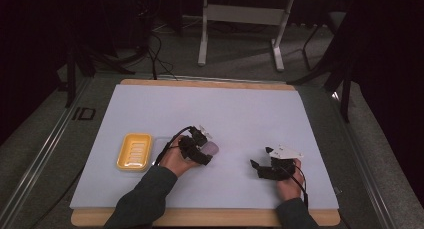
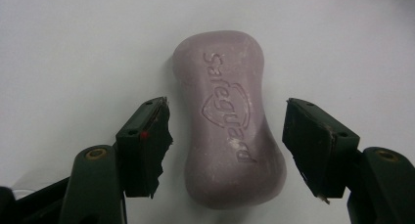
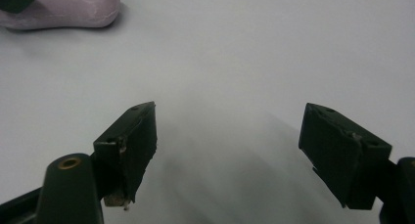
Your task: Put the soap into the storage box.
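Item: a pale purple, waisted bar of soap [image 2: 229, 119] stamped "Safeguard" is being shown lying flat on a white table sheet [image 1: 210, 114], embossed face up. All places below are being given from this soap.

Left gripper [image 2: 226, 131]: it is being held over the soap by the left hand [image 1: 176, 161], its black jaws spread apart and standing one at each long side of the bar at its narrow waist. A small gap is being seen on each side, so the bar is not being touched by either jaw.

Right gripper [image 3: 227, 150]: it is being held well to the right of the soap, low over bare sheet, jaws wide apart with nothing between them. One end of the soap is being caught at the top left corner of the right gripper view.

Yellow ridged plastic soap dish [image 1: 134, 151]: it is being seen on the sheet to the left of the soap, beyond the left hand.
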Motion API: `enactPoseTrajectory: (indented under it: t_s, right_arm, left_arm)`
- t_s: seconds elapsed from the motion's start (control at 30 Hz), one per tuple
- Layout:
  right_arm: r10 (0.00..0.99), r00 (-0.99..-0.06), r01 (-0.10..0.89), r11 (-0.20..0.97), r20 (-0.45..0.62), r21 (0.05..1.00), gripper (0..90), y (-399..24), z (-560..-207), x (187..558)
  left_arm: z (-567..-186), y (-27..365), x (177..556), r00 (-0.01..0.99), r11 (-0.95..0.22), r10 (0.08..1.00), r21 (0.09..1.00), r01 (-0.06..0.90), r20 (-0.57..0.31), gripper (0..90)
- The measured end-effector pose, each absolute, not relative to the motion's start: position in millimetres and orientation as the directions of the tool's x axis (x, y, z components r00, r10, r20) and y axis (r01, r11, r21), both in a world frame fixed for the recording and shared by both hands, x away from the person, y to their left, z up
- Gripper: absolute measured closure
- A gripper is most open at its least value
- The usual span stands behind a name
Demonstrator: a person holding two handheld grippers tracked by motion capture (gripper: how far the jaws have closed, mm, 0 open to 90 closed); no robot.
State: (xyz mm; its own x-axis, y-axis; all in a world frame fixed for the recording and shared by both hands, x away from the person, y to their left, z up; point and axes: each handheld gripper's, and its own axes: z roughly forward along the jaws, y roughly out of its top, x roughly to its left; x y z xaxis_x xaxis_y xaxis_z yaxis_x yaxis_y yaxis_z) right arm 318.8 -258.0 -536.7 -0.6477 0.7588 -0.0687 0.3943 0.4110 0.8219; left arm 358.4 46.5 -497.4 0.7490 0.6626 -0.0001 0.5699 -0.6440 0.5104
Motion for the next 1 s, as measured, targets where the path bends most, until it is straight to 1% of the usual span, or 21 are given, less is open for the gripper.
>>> enactPoseTrajectory:
  t_s: [0.53, 0.8, 0.9, 1.0]
  right_arm:
    - [0.758, -0.649, 0.394, 0.412, -0.068, 0.822, 21.5, -257.8, -536.7, 318.8]
    - [0.757, -0.650, 0.394, 0.412, -0.068, 0.821, 21.5, -257.8, -536.7, 318.8]
    - [0.757, -0.650, 0.394, 0.413, -0.069, 0.821, 21.5, -257.6, -536.7, 318.7]
    - [0.757, -0.650, 0.394, 0.413, -0.069, 0.821, 21.5, -257.6, -536.7, 318.7]
  left_arm:
    - [-510.1, 34.0, 367.1, 0.735, -0.648, 0.678, 0.475, 0.595, 0.005, 35.0]
    - [-512.2, 33.9, 369.0, 0.737, -0.651, 0.676, 0.468, 0.598, -0.001, 40.3]
    - [-511.6, 33.4, 368.9, 0.730, -0.645, 0.683, 0.467, 0.604, -0.001, 45.2]
    - [-511.2, 32.9, 369.3, 0.725, -0.642, 0.689, 0.465, 0.610, 0.000, 48.0]
